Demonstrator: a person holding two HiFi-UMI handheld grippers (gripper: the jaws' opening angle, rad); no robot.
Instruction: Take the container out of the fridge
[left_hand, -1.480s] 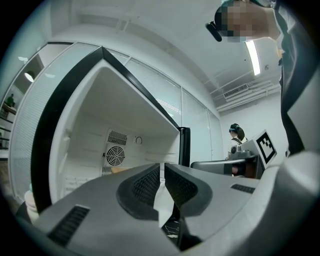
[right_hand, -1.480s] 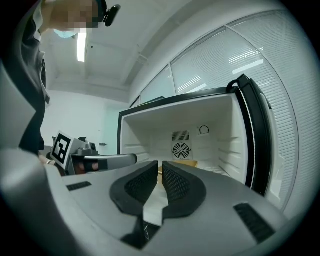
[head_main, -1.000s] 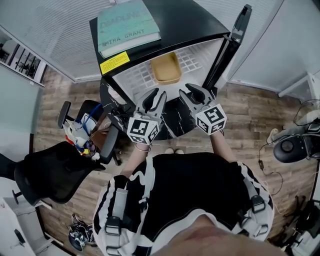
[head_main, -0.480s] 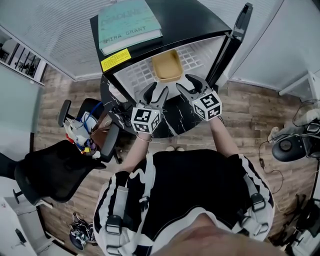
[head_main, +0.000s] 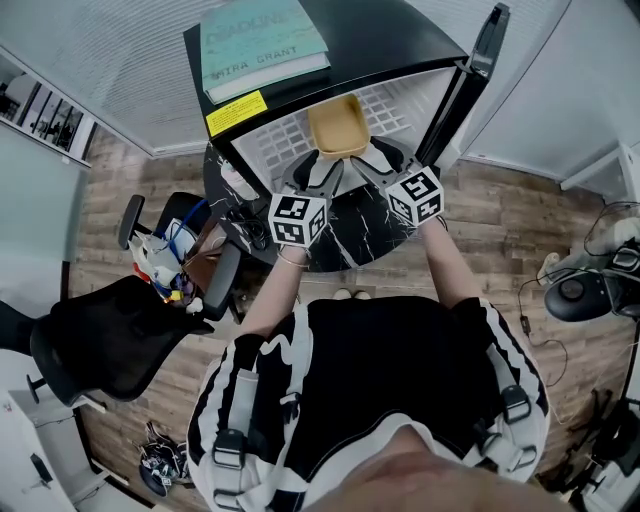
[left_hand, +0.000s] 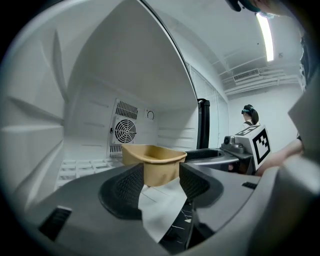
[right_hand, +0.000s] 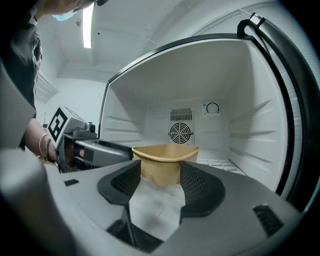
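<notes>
Centrally, one container (head_main: 338, 124) sits in one fridge (head_main: 400, 40); left gripper (head_main: 318, 172) and right gripper (head_main: 378, 162), fingers just opened wide with nothing between, face its near side.

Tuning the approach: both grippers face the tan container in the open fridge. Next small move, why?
Probably ease both forward until the rim of the tan rectangular plastic container sits between the jaws. The left gripper and right gripper have just been opening, nothing between their jaws yet; the container stands ahead on the white wire shelf, untouched.
</notes>
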